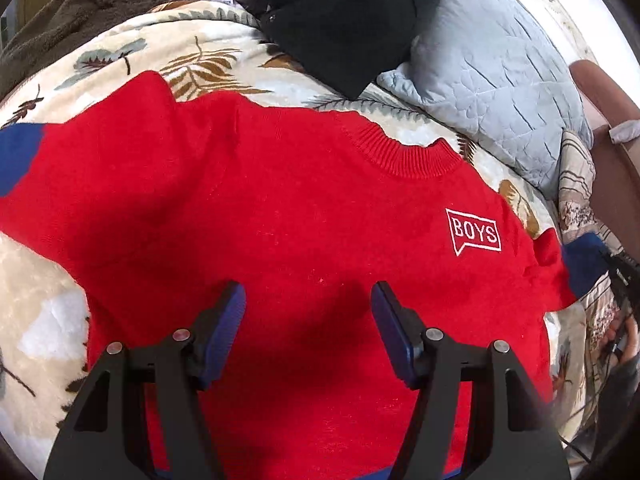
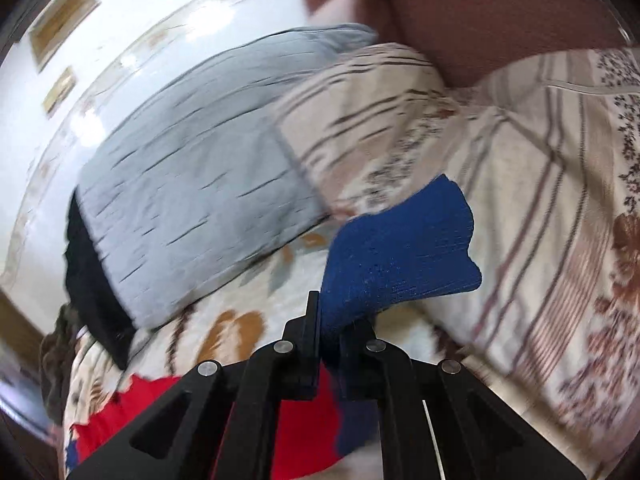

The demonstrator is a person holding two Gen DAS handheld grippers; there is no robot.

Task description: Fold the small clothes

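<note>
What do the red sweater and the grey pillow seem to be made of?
Red sweater: looks like knitted yarn, matte; the collar shows ribbed rows and the surface looks slightly fuzzy. Grey pillow: probably quilted woven cloth, matte; stitched lines and puffed panels show. The exact fibre of either cannot be told.

- The left tongs (image 1: 308,300) have matte black arms with triangular cut-outs, round silver rivets at the pivots, and flat blue ribbed pads (image 1: 228,320) on the tips.
- The right tongs (image 2: 328,336) share the same black frame and silver rivets.
</note>
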